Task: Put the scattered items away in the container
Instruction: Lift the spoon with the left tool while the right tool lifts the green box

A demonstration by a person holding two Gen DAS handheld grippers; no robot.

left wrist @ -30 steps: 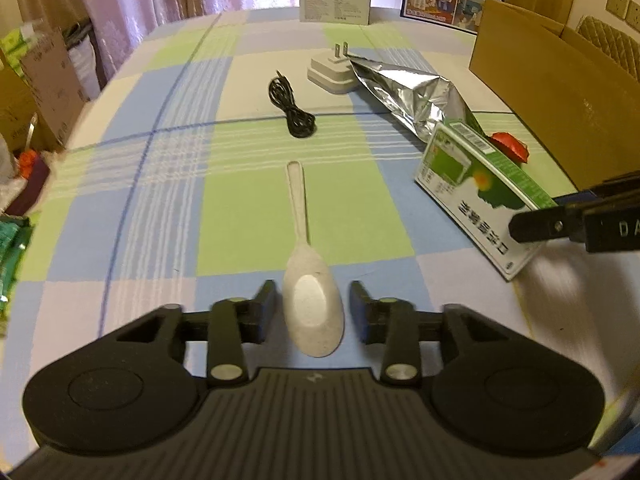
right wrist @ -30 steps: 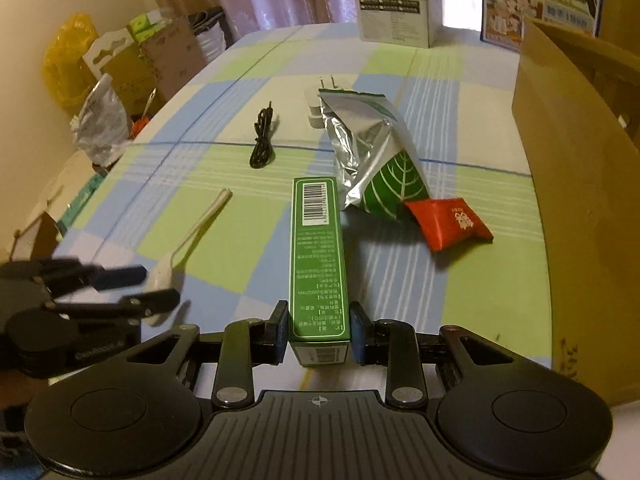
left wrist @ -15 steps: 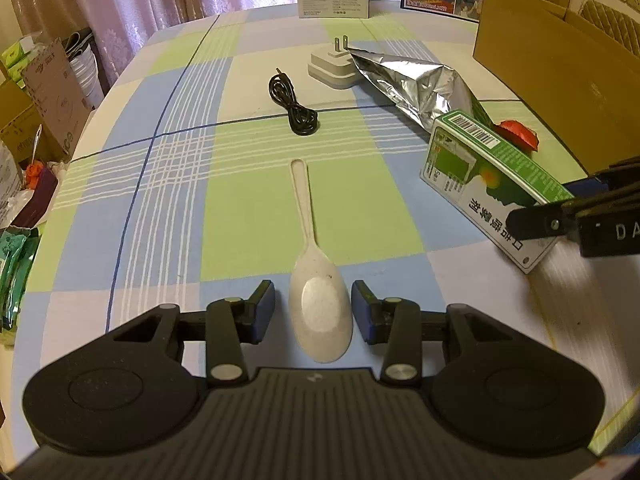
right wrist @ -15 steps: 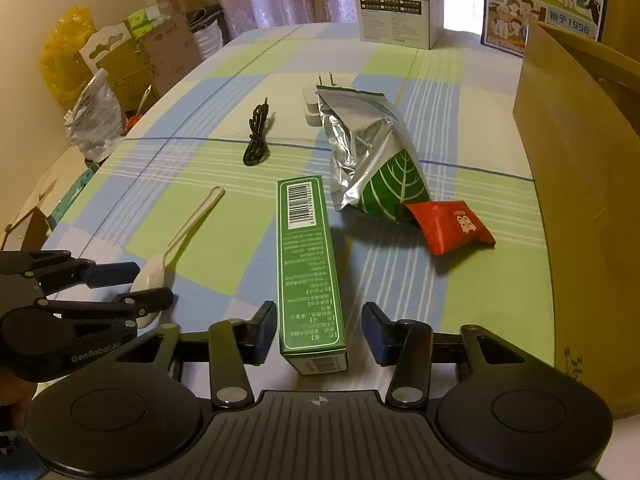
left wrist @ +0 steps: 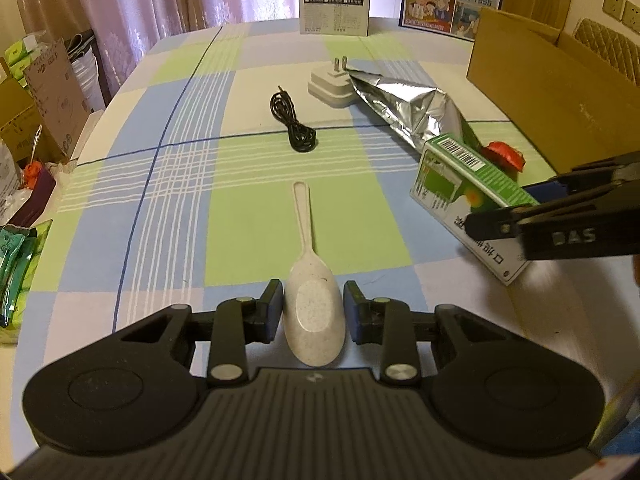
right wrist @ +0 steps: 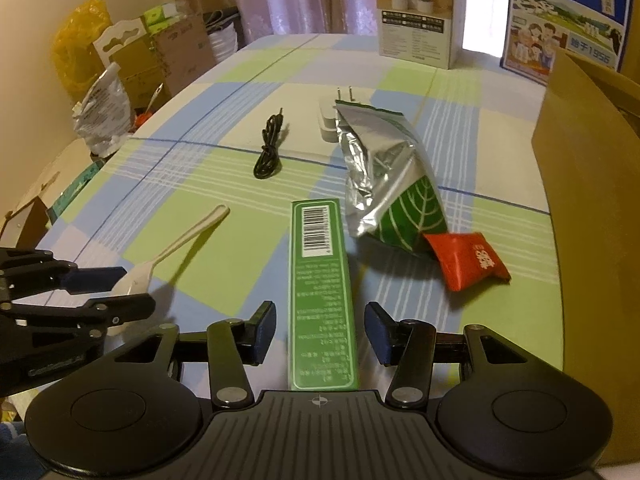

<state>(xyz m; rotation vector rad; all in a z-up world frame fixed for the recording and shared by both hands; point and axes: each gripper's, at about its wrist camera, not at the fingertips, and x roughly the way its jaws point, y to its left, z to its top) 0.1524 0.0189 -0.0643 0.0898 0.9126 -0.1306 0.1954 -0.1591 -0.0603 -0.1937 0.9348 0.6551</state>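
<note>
A table covered by a green, blue and white checked cloth (left wrist: 168,184) is shown, with scattered items still lying on it. A pale speckled plastic spoon (left wrist: 312,304) lies with its bowl between the jaws of the left gripper (left wrist: 313,312); the jaws are closing on the bowl, with a slight gap visible on each side. A long green cardboard carton (right wrist: 322,300) lies flat between the jaws of the right gripper (right wrist: 320,332), which stand apart and clear of both its sides. A tall brown cardboard box (right wrist: 592,216), judged to be the container, stands at the right edge. The step in hand appears to be grasping. Next, firm closure, lifting and carrying over the box wall would be called for.
</note>
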